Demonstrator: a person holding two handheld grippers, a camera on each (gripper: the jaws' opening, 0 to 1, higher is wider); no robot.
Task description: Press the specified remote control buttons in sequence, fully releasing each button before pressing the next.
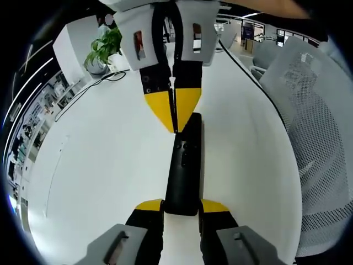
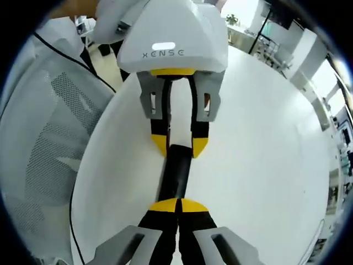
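The black remote control [image 1: 185, 165] is seen lying lengthwise on the white table [image 1: 99, 165], stretched between the two grippers. In the left gripper view, its near end is gripped between the yellow-tipped jaws of the left gripper [image 1: 182, 207], one jaw set against each long side, so the remote is held firmly there. Straight ahead, at the far end of the remote, the right gripper [image 1: 175, 113] is seen coming in from above, its two yellow fingertips [image 1: 160, 107] brought together with barely a slit between them, their points set down on the top end of the remote.

In the right gripper view, the same scene is shown from the other end. The right gripper [image 2: 178, 206] is seen with its jaws pressed together, nothing being held between them, and the tips are laid on the remote control [image 2: 175, 174] just in front. Beyond, the left gripper [image 2: 180, 144] is seen clamped round the far end of the remote.

To one side of the table, a white mesh chair [image 1: 309, 127] is seen close against the edge. Far ahead of the left gripper, a potted plant [image 1: 102, 49] and a black cable [image 1: 91, 88] are noted on the table.
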